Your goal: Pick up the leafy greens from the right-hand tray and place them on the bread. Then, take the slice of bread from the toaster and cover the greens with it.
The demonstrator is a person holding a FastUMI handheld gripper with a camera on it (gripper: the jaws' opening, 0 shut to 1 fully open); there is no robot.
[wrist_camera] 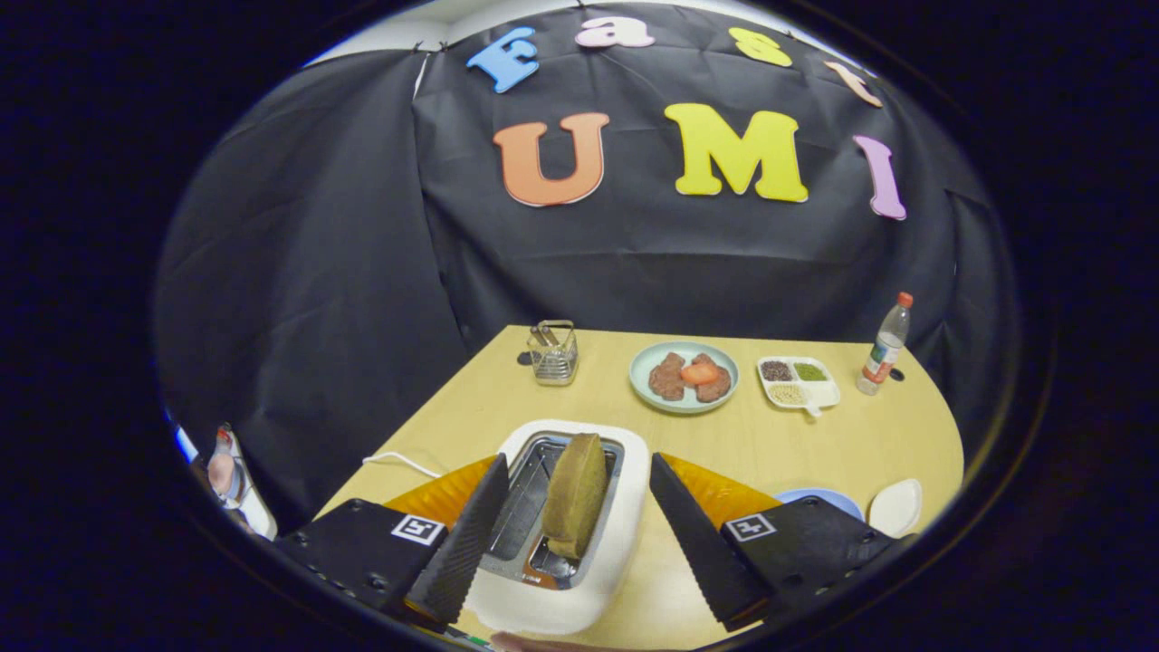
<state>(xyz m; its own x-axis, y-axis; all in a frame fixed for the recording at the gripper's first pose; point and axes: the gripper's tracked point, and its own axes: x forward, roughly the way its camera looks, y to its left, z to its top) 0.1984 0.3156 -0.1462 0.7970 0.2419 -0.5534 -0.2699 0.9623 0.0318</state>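
So the gripper (574,521) has its ridged, wedge-shaped fingers spread wide either side of a spongy brown slice of bread (576,493) standing upright in the glossy white toaster (625,507), not touching it, all on a smooth pale wooden table (779,444) with black cloth draped behind.

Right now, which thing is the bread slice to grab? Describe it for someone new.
On the wooden table, find the white toaster between the open gripper's fingers. The bread slice stands upright in its right slot, brown and taller than the rim; the left slot is empty.
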